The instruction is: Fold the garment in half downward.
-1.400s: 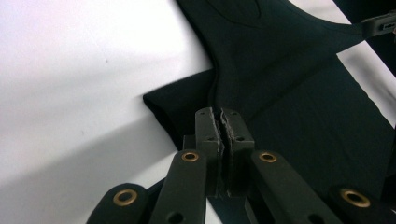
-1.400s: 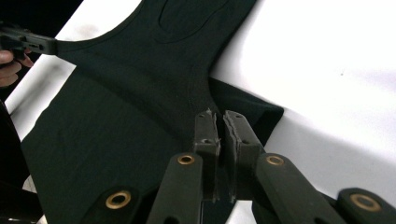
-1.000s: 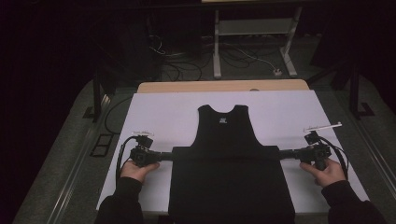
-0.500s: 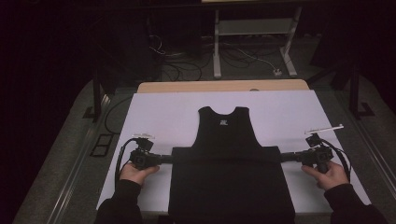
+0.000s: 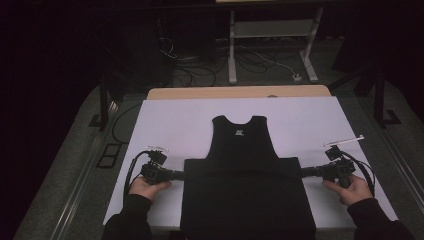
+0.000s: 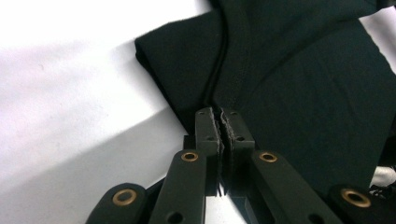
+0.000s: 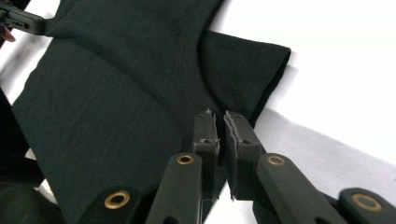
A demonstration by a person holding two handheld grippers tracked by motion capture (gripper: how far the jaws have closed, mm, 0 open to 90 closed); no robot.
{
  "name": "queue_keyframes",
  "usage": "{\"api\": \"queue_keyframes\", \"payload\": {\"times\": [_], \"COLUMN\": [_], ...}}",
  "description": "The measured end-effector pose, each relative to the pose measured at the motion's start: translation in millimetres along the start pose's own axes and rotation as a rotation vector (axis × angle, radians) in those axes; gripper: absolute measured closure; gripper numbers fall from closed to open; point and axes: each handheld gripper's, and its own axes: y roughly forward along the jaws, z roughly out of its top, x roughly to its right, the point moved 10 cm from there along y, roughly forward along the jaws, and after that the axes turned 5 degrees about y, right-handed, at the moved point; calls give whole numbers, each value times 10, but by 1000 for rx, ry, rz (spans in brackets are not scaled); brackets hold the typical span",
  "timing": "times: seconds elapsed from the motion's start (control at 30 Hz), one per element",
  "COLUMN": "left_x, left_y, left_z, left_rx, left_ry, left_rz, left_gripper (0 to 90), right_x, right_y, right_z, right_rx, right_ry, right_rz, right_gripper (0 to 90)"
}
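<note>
Left gripper [image 5: 179,175] was seen clamped on the left side edge of the black T-shirt [image 5: 245,190], and the right gripper [image 5: 305,172] was clamped on the right side edge; in each gripper view the jaws were nearly closed with dark fabric pinched between them. The garment lay face down on the white sheet [image 5: 175,125] covering the desk, its collar toward the far edge and its lower part hanging over the near edge, with the sleeves already tucked under. A fold across the body was judged to be the step in hand. For a clean fold, both grips would best be kept firm and level, the two sides lifted together at equal pace, the cloth held taut between them, and the seam [image 7: 184,70] kept straight so no wrinkle was trapped
</note>
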Motion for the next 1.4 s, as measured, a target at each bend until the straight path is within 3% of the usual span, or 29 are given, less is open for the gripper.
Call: {"api": "queue_keyframes", "payload": {"times": [0.17,0.27,0.37,0.57,0.67,0.9,1.1,1.27,1.4], "left_x": [-6,-2,32,78,101,105,52,21,9], "left_y": [27,33,26,48,24,-42,-100,-112,-135], "left_z": [-14,-14,8,31,61,131,200,239,277], "left_rx": [-16,-25,-22,-37,-19,24,57,54,61], "left_ry": [-9,10,35,83,71,98,77,92,92], "left_rz": [1,11,4,48,32,71,91,116,120], "left_gripper": [846,828,752,601,545,361,279,174,122], "right_x": [2,-7,-5,-3,3,-9,-46,-78,-54], "right_y": [13,22,8,-33,-53,-98,-141,-150,-165], "right_z": [-1,-6,5,42,71,122,183,223,273], "right_rx": [2,6,22,66,88,117,146,144,145], "right_ry": [-20,-33,-41,-64,-102,-106,-125,-133,-129], "right_rz": [-24,-33,-48,-72,-110,-124,-112,-108,-120], "right_gripper": [813,796,774,647,549,376,312,206,184]}}
